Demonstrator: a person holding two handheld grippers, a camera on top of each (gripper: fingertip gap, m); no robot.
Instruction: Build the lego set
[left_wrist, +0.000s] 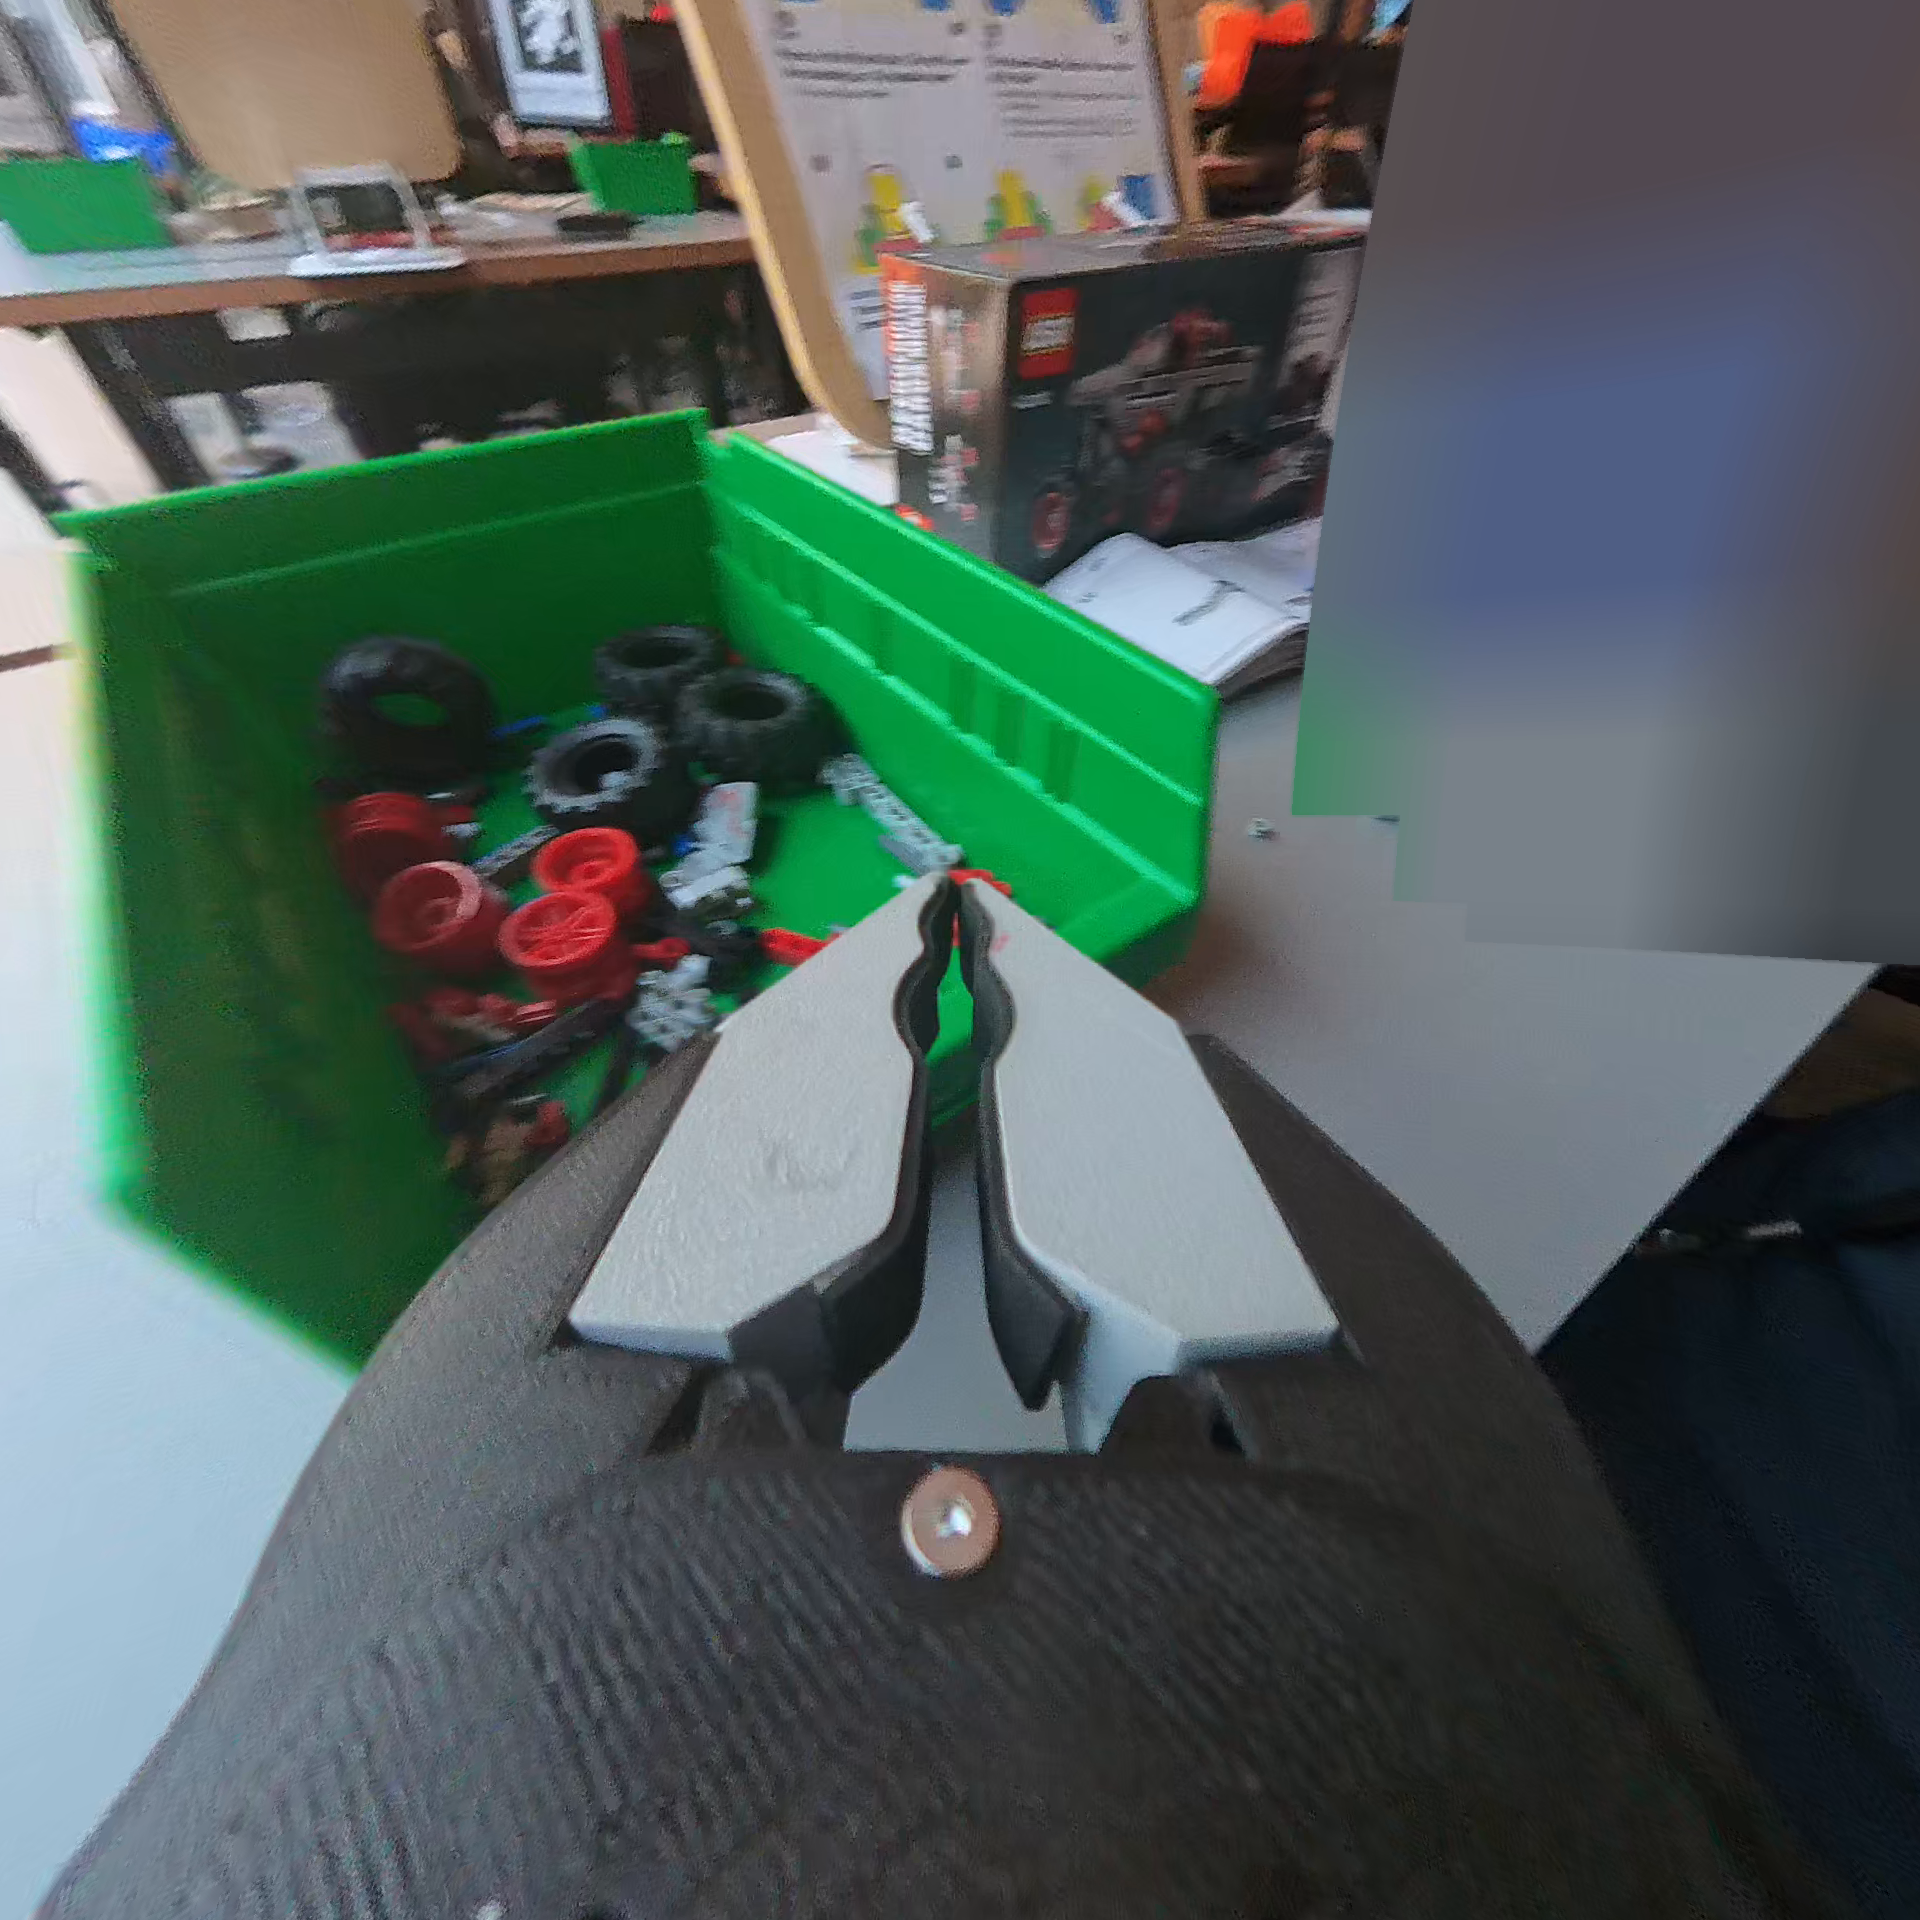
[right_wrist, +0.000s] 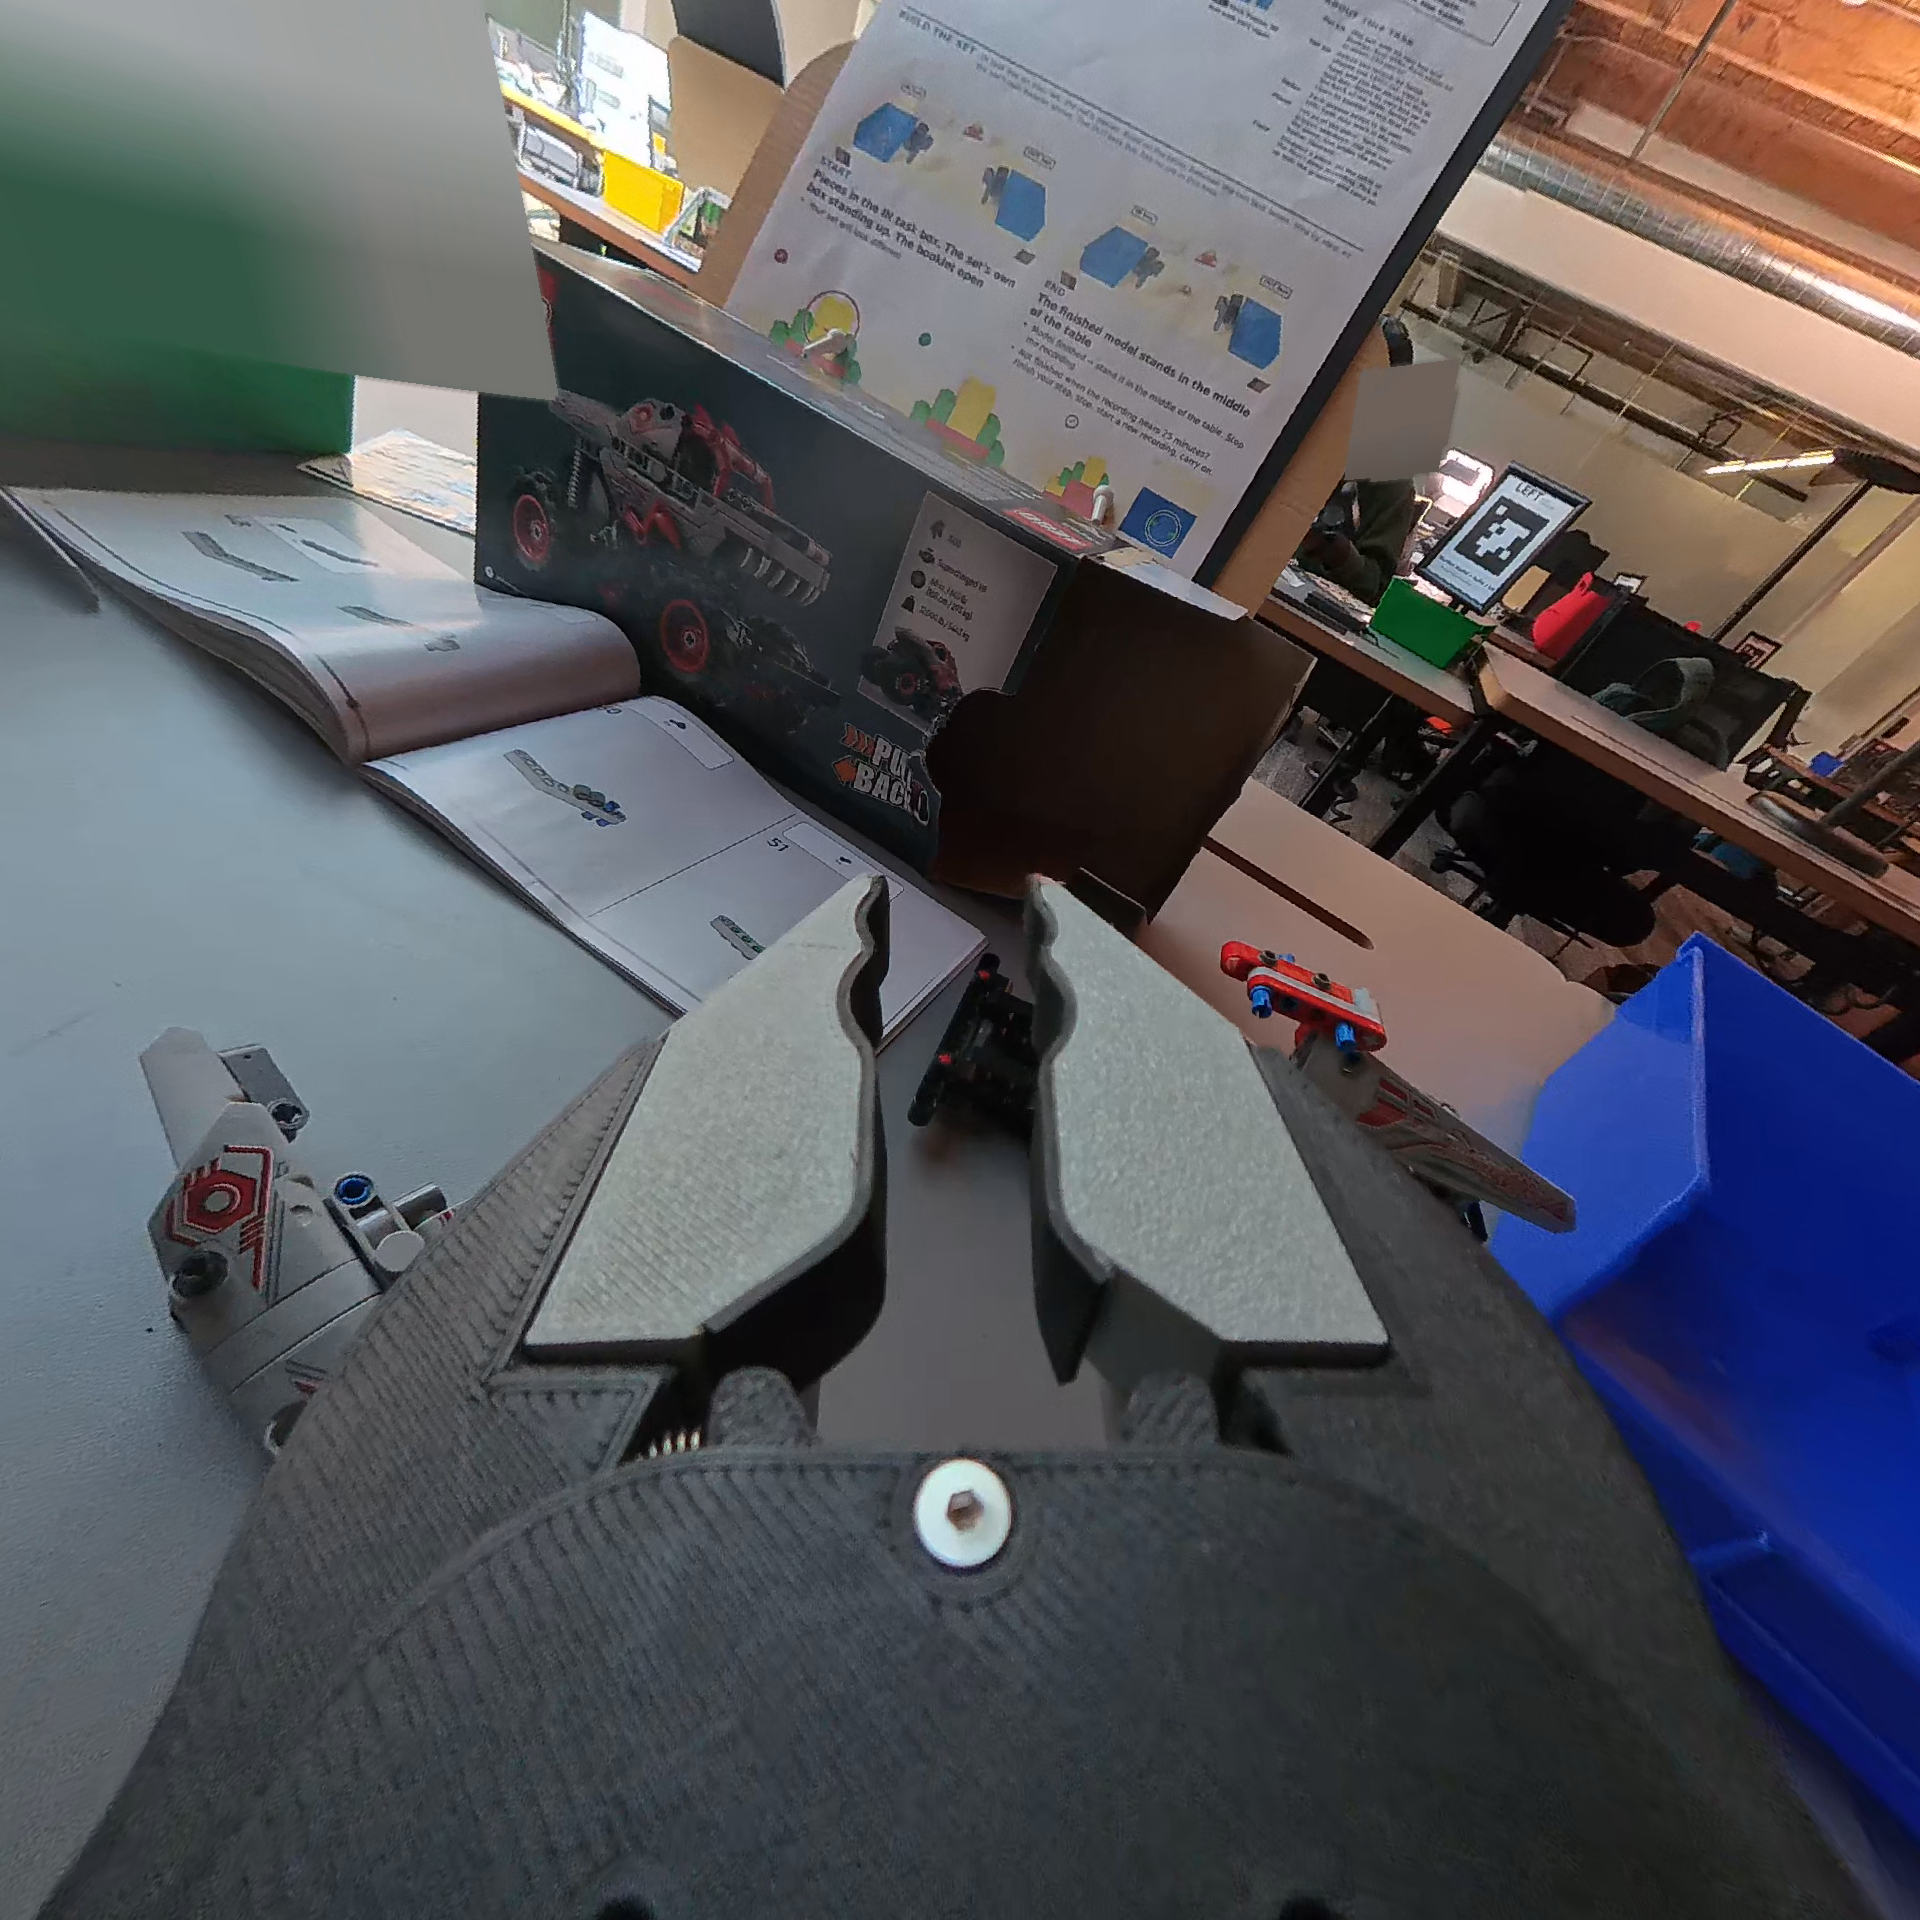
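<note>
- The left gripper (left_wrist: 954, 891) is held over the green bin (left_wrist: 966, 665) of black tyres (left_wrist: 746, 717), red wheels (left_wrist: 566, 935) and grey pieces; its jaws are pressed together.
- The right gripper (right_wrist: 956, 914) is held with jaws apart above a small black piece (right_wrist: 982, 1049) on the table (right_wrist: 312, 935).
- A grey-and-red panel assembly (right_wrist: 244, 1236) lies left of it.

Both tongs (left_wrist: 956, 894) (right_wrist: 956, 904) have grey wedge fingers, wavy black pads, ribbed black bodies, one silver screw.
</note>
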